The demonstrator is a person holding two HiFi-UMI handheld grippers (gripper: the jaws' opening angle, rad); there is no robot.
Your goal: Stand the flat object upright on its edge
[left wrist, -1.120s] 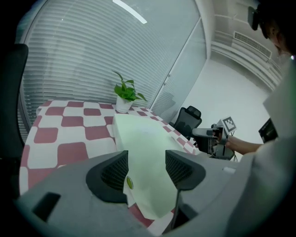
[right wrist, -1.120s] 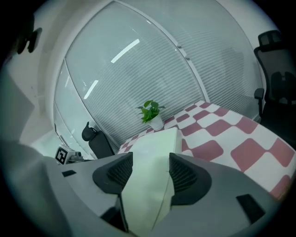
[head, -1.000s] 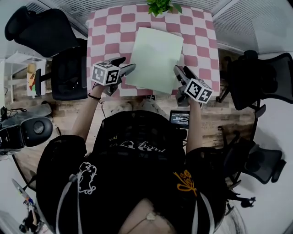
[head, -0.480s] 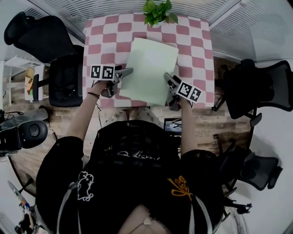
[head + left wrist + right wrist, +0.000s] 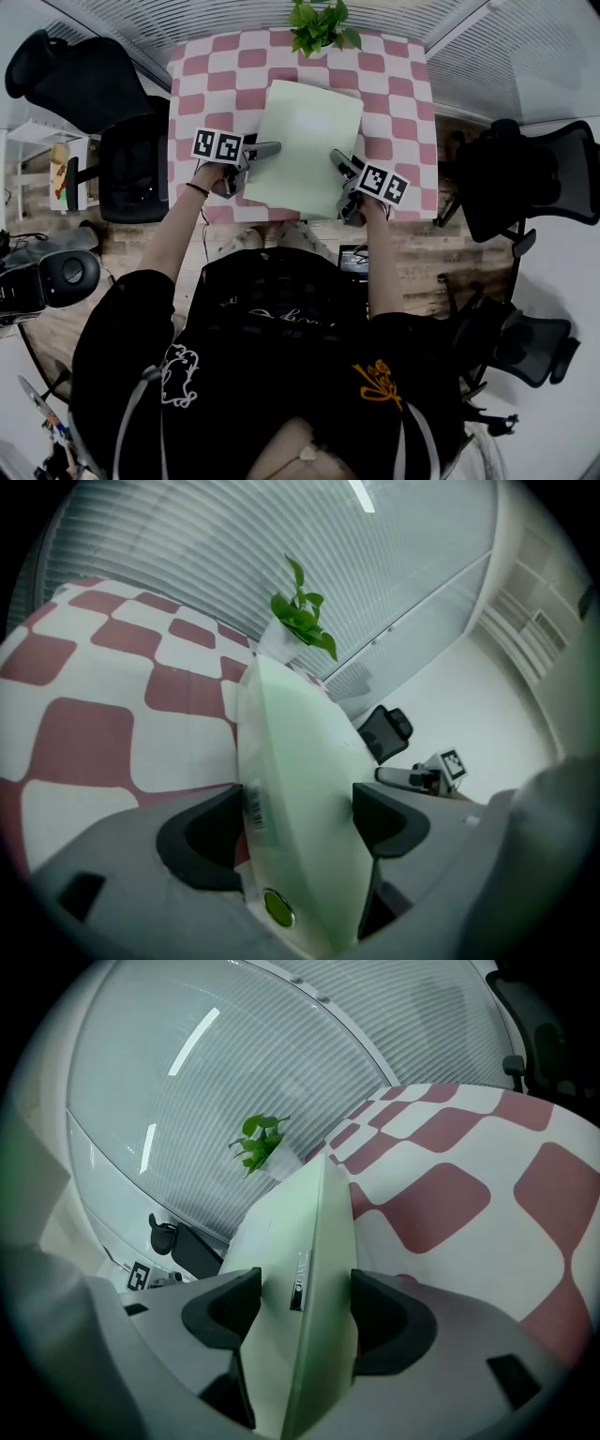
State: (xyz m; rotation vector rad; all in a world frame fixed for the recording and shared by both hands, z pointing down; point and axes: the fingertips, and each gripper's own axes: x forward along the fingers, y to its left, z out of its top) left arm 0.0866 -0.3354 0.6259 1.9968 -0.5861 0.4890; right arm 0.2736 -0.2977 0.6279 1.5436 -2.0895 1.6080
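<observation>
A pale green flat case [image 5: 307, 141] shows its broad face upward on the pink-and-white checked table [image 5: 398, 103]. My left gripper [image 5: 265, 150] is at its near left edge and my right gripper [image 5: 336, 161] at its near right corner. In the left gripper view the case [image 5: 300, 780] fills the gap of the left gripper [image 5: 295, 819], whose jaws stand wide. In the right gripper view the thin edge of the case [image 5: 323, 1241], with a small clasp, runs between the wide jaws of the right gripper [image 5: 305, 1302]. Neither pair of pads clearly presses on it.
A potted green plant [image 5: 319, 21] stands at the table's far edge, just beyond the case. Black office chairs stand to the left [image 5: 141, 159] and right [image 5: 525, 178] of the table. The person's body is close to the near edge.
The case and both grippers have gone down and away from the head camera toward the table. The case's face now looks flatter against the checked top.
</observation>
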